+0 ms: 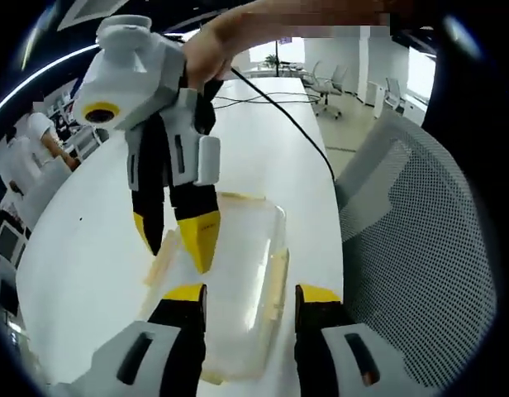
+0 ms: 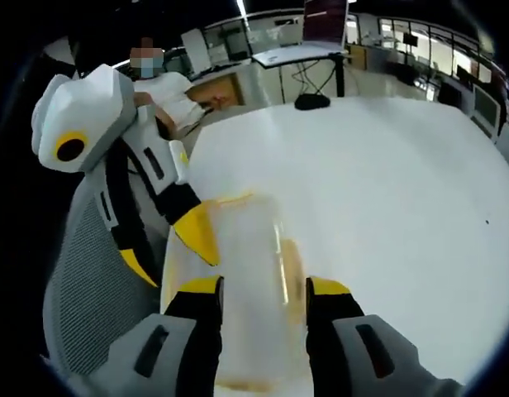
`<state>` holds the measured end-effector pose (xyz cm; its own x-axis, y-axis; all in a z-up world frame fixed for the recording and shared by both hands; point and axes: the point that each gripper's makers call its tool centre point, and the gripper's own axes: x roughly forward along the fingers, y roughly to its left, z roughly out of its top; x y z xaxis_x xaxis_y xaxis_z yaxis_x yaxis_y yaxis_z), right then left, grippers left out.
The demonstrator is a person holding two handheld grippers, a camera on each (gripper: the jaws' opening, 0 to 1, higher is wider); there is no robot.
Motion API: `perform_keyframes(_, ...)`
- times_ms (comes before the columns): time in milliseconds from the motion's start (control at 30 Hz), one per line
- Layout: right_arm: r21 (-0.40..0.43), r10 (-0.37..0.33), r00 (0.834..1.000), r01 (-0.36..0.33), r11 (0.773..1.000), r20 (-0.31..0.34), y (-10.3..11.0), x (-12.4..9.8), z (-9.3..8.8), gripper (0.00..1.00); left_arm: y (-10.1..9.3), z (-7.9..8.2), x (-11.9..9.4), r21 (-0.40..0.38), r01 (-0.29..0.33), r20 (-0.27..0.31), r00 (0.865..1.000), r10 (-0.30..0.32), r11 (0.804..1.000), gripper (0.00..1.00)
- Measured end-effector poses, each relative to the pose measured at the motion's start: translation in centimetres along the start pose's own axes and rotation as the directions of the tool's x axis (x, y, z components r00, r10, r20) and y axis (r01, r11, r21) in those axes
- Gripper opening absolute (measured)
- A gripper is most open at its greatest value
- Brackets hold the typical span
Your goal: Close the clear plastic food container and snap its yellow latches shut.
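Left gripper [image 1: 249,295], seen in the left gripper view, has its two black-and-yellow jaws spread wide apart, one at each long side of the clear rectangular plastic food container [image 1: 238,281], gripping nothing. Right gripper [image 2: 263,289] stands likewise in the right gripper view: jaws wide apart, straddling the same container [image 2: 250,281], empty. Each gripper also enters the other's view (the right one from the upper left in the left gripper view [image 1: 176,236], with yellow tips down at the container's far end). The container lies flat on the white desk [image 1: 106,248], near the desk edge beside a grey mesh office chair [image 1: 420,248]. Pale yellow latches [image 1: 277,281] line its sides; whether they are snapped cannot be told.
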<state>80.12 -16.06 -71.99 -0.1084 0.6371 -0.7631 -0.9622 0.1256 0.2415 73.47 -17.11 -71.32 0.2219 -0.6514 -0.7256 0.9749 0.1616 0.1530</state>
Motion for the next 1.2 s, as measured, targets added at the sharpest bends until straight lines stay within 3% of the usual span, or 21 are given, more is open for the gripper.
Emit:
perform_keyframes(400,0.049,0.085,0.995,-0.083,0.995,-0.044,0.06,0.39,-0.28,0.37,0.42,-0.11,0.16,0.083,-0.022,-0.003,1.0,0.022,0.996,0.32)
perform_keyframes(1200,0.077,0.123,0.988,-0.116,0.99,-0.093,0.61,0.44,-0.56,0.32,0.31,-0.24,0.49,0.155,-0.079,0.01,0.997,0.079,0.985,0.31)
